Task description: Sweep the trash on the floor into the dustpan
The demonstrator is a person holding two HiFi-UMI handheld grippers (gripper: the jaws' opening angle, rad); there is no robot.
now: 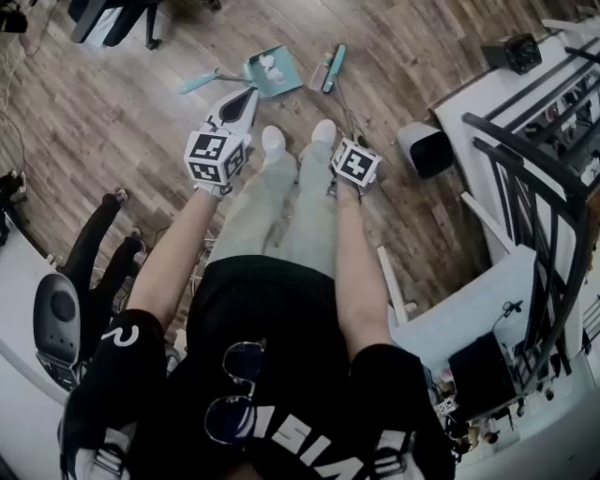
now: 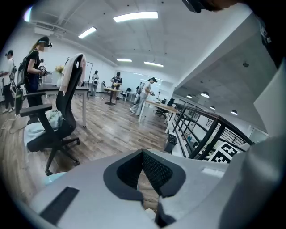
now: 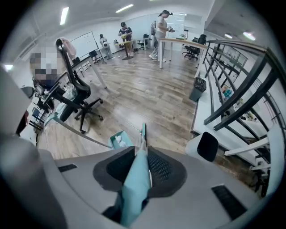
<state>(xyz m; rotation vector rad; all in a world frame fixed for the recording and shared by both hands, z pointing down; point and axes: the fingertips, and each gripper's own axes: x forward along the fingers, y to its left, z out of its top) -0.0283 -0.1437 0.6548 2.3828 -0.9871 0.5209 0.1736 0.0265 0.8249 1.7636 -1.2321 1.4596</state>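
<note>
A teal dustpan (image 1: 272,70) lies on the wooden floor ahead of my feet, white crumpled trash (image 1: 269,64) inside it, its handle running left. Just right of it rests a teal broom (image 1: 333,67). The broom's thin handle leads back to my right gripper (image 1: 349,142), which is shut on it. In the right gripper view the teal handle (image 3: 136,188) runs between the jaws of the gripper (image 3: 142,154), with the dustpan (image 3: 118,139) beyond. My left gripper (image 1: 246,94) hovers near the dustpan, shut and empty; its pads (image 2: 154,172) meet at the tips.
A white bin (image 1: 427,148) stands right of the broom, beside a white desk and a black railing (image 1: 534,169). An office chair (image 1: 112,19) is at the far left. Another person's dark legs (image 1: 98,253) are at my left. My shoes (image 1: 274,141) are behind the dustpan.
</note>
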